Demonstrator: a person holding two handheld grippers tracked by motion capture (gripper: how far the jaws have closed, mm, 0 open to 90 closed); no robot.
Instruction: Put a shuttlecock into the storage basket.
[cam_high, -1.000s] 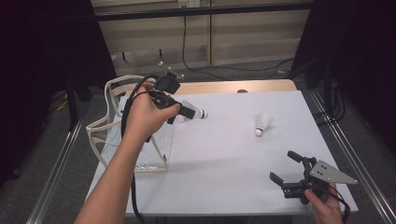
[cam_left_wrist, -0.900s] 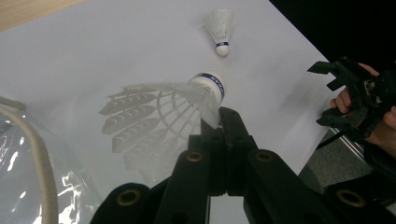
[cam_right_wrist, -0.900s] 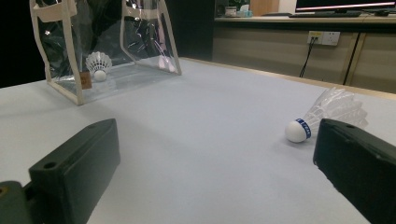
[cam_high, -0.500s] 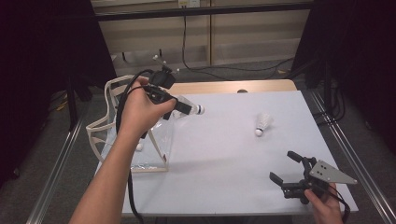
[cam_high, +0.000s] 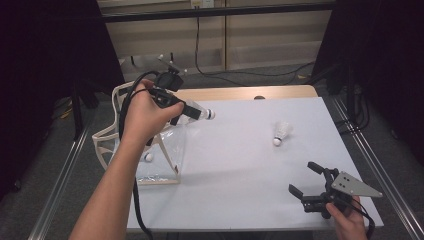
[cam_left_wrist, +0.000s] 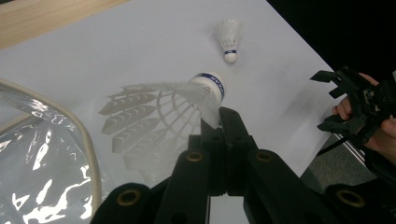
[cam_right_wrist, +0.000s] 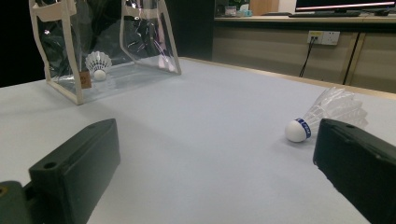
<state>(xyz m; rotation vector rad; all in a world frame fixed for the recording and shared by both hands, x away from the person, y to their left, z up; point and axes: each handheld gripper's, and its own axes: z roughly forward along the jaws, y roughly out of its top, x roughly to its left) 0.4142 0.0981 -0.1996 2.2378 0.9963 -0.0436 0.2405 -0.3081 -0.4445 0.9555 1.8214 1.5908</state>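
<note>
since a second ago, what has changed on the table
The left gripper, still shut on a shuttlecock, has drifted slightly left toward the clear bag. The right gripper stays open at the table's near right, and the loose shuttlecock and the one in the bag lie as before.

Both grippers I'm running are black: left gripper (cam_high: 192, 111) has brass-ringed screw holes and a black cable. Right gripper (cam_high: 310, 182) carries a grey three-cornered plate. Forearms are bare, no sleeves.

The middle of the counter (cam_high: 230, 165) lies bare in the high view. At left the clear bag (cam_high: 160, 155) stands in the way; at upper right a loose shuttlecock (cam_high: 281, 134) lies alone; the right hand-held gripper (cam_high: 307, 182) occupies the lower right.
</note>
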